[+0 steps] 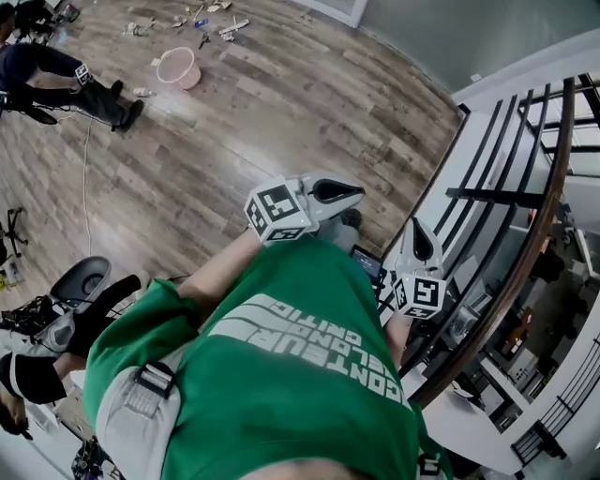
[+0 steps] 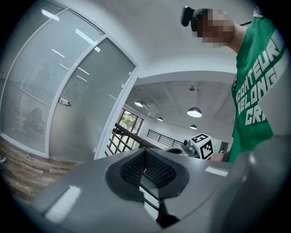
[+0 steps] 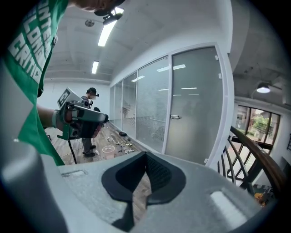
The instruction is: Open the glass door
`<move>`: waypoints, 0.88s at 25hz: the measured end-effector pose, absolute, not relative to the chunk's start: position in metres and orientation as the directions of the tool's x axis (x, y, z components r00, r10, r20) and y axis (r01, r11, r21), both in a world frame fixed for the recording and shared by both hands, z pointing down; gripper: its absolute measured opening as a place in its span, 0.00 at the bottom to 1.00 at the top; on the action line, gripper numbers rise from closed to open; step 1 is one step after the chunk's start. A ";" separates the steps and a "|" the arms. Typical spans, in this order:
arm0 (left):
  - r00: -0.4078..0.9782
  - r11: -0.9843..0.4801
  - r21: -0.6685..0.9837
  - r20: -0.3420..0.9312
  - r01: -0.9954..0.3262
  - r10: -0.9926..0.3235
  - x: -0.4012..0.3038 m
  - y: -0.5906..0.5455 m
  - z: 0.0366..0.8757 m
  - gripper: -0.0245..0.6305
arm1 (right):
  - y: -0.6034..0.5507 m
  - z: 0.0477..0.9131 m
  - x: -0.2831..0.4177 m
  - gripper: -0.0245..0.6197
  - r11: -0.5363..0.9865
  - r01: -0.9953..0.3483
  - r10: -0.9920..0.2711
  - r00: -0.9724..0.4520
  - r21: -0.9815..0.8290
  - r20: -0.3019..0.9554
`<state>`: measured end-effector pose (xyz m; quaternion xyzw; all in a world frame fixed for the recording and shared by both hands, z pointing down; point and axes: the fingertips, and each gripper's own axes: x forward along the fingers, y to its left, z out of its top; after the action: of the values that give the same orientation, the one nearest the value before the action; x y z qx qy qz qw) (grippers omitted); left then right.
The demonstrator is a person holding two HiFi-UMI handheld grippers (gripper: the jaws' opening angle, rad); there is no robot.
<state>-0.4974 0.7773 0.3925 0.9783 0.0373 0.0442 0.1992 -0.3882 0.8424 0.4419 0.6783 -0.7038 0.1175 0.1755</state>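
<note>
Looking down from the head view, left gripper (image 1: 349, 193) and right gripper (image 1: 416, 230) sit out front beside the railing (image 1: 536, 230). Left gripper view: jaws clenched, empty, glass door (image 2: 86, 109) well ahead, its handle (image 2: 63, 102) untouched. Right gripper view: jaws pressed together on nothing, carried ready for the approach, I'd say.

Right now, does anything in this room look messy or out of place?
Yes: small loose objects, too small to identify, lie scattered on the brown wooden plank floor beside a round pink basin. The frosted glass door looks shut and undamaged.
</note>
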 end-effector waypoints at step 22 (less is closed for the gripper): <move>0.984 -0.912 0.397 0.096 0.101 0.150 -0.416 0.757 0.391 0.06 | 0.811 0.458 -0.314 0.03 0.008 -1.000 -0.901 -0.002 0.012 0.433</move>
<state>-0.4161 0.7567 0.3909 0.9758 0.0643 0.0625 0.1995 -0.3140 0.8106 0.4582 0.6874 -0.6914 0.1523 0.1619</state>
